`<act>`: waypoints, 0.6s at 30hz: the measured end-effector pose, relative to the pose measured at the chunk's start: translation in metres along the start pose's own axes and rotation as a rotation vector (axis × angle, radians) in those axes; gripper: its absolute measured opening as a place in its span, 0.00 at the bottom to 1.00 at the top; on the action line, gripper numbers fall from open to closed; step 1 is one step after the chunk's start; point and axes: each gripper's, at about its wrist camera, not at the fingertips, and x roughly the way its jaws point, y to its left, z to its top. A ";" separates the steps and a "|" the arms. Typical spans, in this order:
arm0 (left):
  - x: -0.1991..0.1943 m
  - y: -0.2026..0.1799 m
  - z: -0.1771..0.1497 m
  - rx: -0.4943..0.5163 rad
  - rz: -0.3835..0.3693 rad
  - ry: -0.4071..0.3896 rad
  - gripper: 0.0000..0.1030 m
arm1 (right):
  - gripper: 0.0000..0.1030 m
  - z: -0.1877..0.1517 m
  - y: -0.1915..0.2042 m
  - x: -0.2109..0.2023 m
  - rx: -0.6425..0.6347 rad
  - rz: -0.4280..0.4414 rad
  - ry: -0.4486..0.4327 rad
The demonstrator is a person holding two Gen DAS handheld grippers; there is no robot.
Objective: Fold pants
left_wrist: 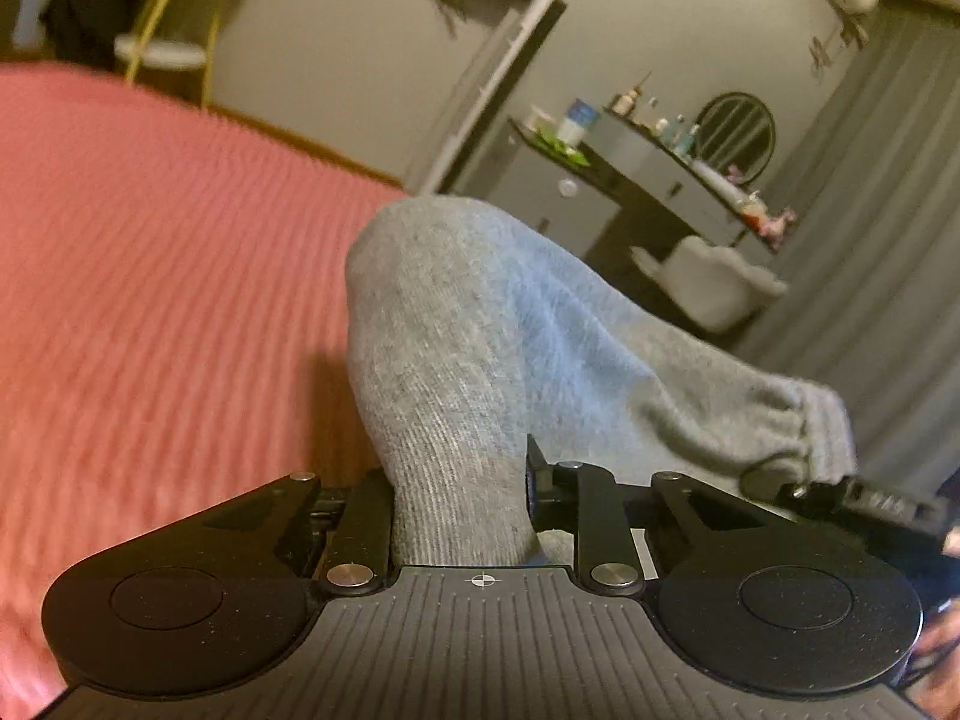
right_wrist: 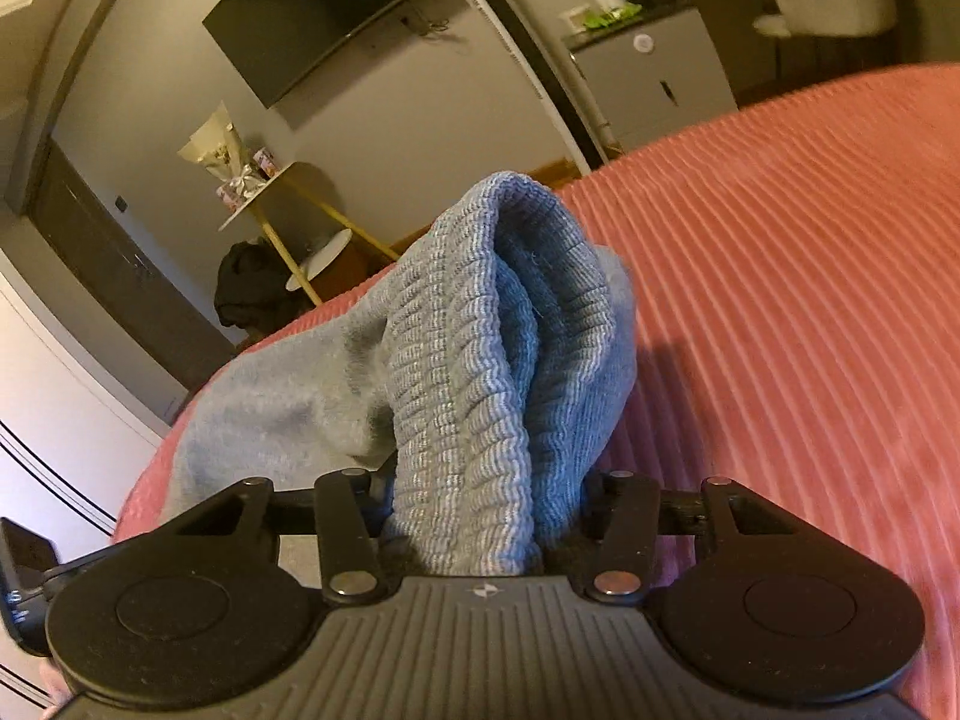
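My left hand-held gripper point(left_wrist: 462, 504) clamps smooth grey sweatpants point(left_wrist: 480, 324); only my right hand-held gripper point(right_wrist: 480, 516) shows their ribbed waistband point(right_wrist: 480, 324), gripped above the corduroy bedspread point(right_wrist: 780, 300).

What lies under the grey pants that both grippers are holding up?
A pink ribbed bedspread lies under the grey pants. The left gripper and right gripper pinch bunched fabric. The bunched fabric covers the bedspread directly beneath it.

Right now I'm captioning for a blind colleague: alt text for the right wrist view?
The right gripper is clamped on the ribbed waistband of grey pants, bunched and raised above a pink ribbed bedspread. A bedroom wall with a dark television lies behind.
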 end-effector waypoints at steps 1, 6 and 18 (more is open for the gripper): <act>0.004 -0.001 0.001 0.025 0.038 0.003 0.37 | 0.50 0.004 0.002 0.006 -0.009 -0.005 0.000; 0.006 0.021 -0.004 -0.018 0.295 0.026 0.54 | 0.77 0.005 -0.007 0.021 -0.064 -0.253 -0.042; -0.045 -0.019 -0.046 0.078 0.308 0.071 0.66 | 0.71 -0.047 -0.037 -0.026 0.275 -0.103 -0.038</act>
